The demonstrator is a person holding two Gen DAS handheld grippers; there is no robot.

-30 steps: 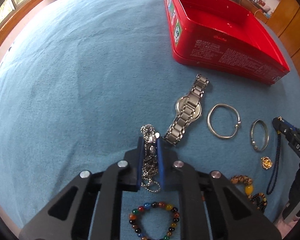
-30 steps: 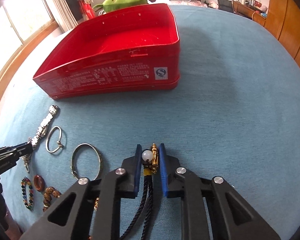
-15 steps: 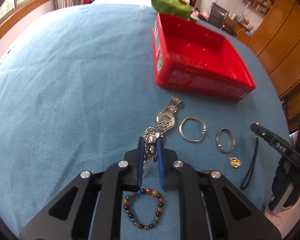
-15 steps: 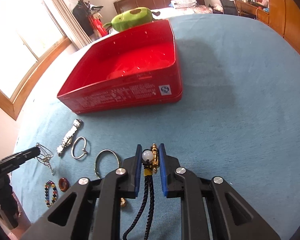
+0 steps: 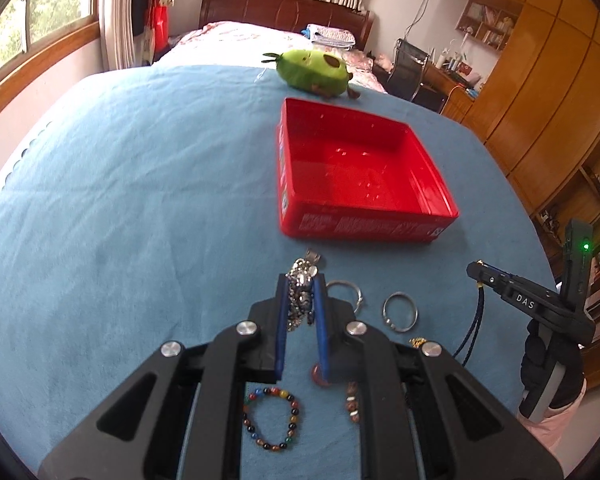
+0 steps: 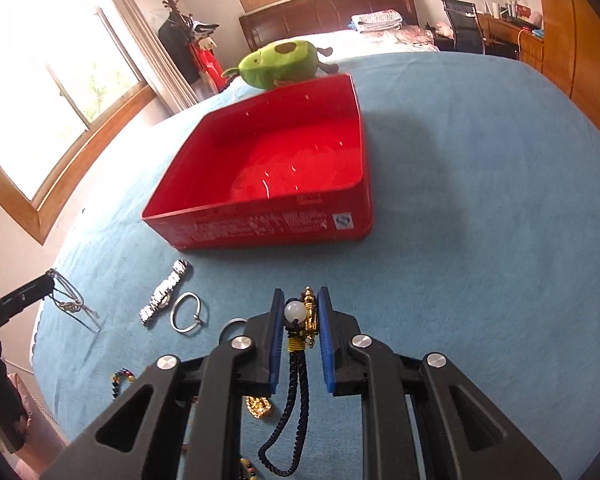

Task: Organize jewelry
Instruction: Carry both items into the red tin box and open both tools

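While each gripper clamps one piece, left gripper (image 5: pixel 301 285) a chain (image 5: pixel 302 296), right gripper (image 6: pixel 301 312) a cord charm (image 6: pixel 300 316), both hang clear for carrying to the tin (image 5: pixel 364 224).

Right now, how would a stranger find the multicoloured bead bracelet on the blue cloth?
Start at the open red tin box on the blue cloth. Come toward the camera, past two silver rings. The multicoloured bead bracelet lies nearest, the only full circle of mixed-colour beads.
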